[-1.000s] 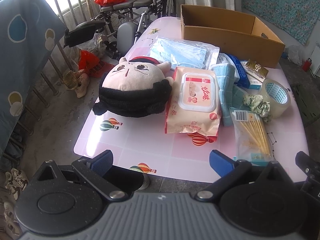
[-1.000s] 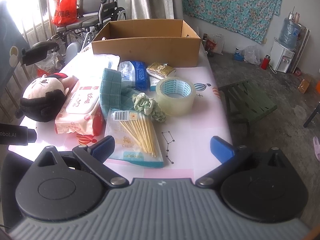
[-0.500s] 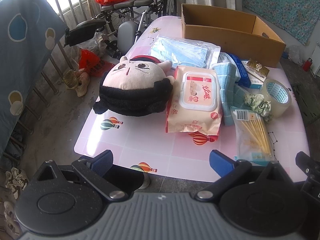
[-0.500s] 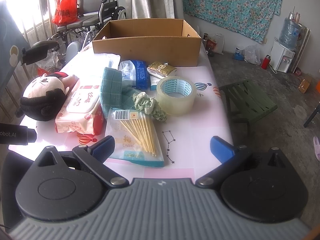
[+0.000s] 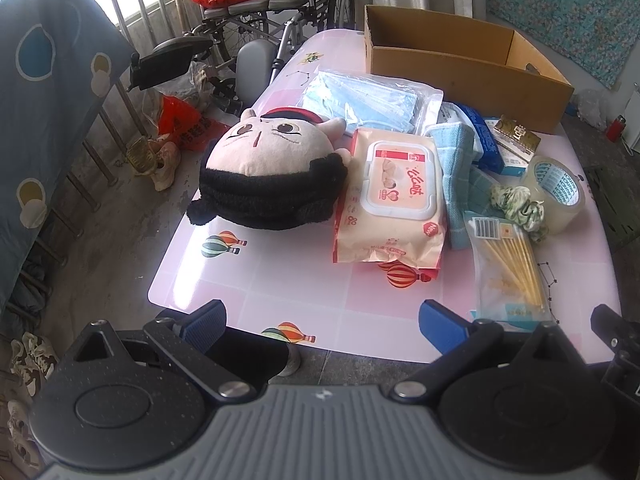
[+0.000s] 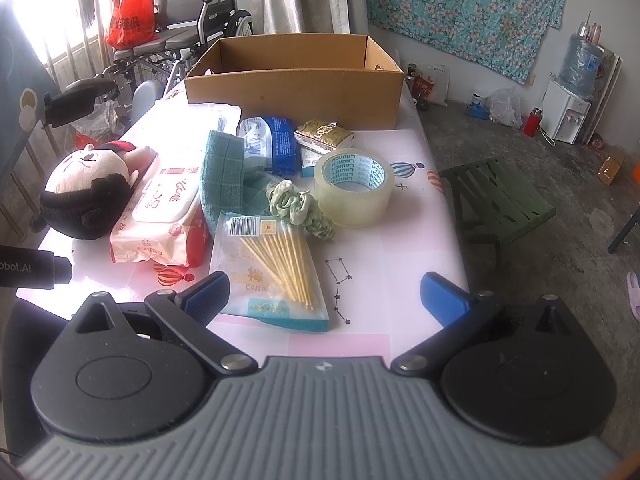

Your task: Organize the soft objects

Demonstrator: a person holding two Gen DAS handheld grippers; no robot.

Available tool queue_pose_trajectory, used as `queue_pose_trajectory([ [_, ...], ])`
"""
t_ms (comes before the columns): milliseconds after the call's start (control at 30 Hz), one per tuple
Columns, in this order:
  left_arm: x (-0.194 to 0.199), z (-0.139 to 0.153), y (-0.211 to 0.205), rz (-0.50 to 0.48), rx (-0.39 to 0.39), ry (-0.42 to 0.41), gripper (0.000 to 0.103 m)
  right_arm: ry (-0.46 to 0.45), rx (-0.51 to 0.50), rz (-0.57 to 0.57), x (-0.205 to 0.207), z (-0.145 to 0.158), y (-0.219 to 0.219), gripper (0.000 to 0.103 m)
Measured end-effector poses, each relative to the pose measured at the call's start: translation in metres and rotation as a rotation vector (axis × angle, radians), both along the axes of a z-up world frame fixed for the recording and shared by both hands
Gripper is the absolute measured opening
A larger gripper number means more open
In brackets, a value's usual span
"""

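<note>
A plush doll head [image 5: 272, 168] with black hair lies at the table's left side; it also shows in the right wrist view [image 6: 88, 192]. Beside it lie a wet-wipes pack [image 5: 394, 196], a teal cloth [image 6: 228, 172], a green scrunchie [image 6: 300, 208] and a bag of blue face masks [image 5: 368, 100]. An open cardboard box [image 6: 296, 80] stands at the far end. My left gripper [image 5: 322, 322] is open and empty at the near table edge. My right gripper [image 6: 324, 294] is open and empty above a cotton-swab pack [image 6: 272, 268].
A clear tape roll [image 6: 354, 188], a blue packet [image 6: 276, 142] and a gold packet [image 6: 324, 134] lie on the pink table [image 6: 392, 264]. A wheelchair [image 5: 280, 20] stands behind the table on the left. A green stool [image 6: 496, 200] stands on the right.
Both grippers have moved slightly forward toward the table; the objects have not moved.
</note>
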State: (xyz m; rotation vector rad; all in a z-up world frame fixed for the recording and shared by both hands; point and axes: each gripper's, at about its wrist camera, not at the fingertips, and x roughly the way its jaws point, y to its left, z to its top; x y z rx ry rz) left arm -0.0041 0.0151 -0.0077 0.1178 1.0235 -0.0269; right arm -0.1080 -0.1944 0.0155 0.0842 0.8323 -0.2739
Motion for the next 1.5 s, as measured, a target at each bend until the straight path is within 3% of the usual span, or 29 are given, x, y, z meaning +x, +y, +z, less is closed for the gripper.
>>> queue_pose_trajectory([
  [667, 0.009, -0.008, -0.009, -0.043, -0.003, 0.008, 0.103, -0.008, 0.04, 0.0, 0.008, -0.012, -0.017, 0.102],
  [800, 0.015, -0.009, -0.017, -0.11, -0.055, -0.001, 0.101, -0.03, 0.121, 0.016, 0.015, -0.018, -0.038, 0.102],
  [900, 0.02, -0.015, -0.027, -0.209, -0.111, 0.018, 0.094, -0.049, 0.198, 0.016, 0.022, -0.024, -0.06, 0.102],
  [1000, 0.023, -0.023, -0.042, -0.314, -0.167, 0.033, 0.088, -0.091, 0.207, 0.03, 0.031, -0.026, -0.078, 0.101],
  [1067, 0.025, -0.029, -0.052, -0.384, -0.226, 0.05, 0.08, -0.116, 0.218, 0.072, 0.039, -0.025, -0.088, 0.096],
  [1167, 0.033, -0.04, -0.067, -0.459, -0.307, 0.101, 0.062, -0.12, 0.254, 0.151, 0.058, -0.027, -0.098, 0.082],
  [1233, 0.041, -0.05, -0.078, -0.478, -0.326, 0.139, 0.05, -0.111, 0.282, 0.214, 0.073, -0.03, -0.1, 0.065],
  [1333, 0.051, -0.063, -0.093, -0.5, -0.313, 0.188, 0.05, -0.088, 0.293, 0.3, 0.095, -0.036, -0.097, 0.047],
  [1400, 0.056, -0.072, -0.101, -0.511, -0.295, 0.222, 0.053, -0.072, 0.297, 0.353, 0.109, -0.041, -0.094, 0.047],
  [1500, 0.062, -0.081, -0.109, -0.512, -0.258, 0.251, 0.071, -0.052, 0.273, 0.425, 0.129, -0.049, -0.086, 0.048],
])
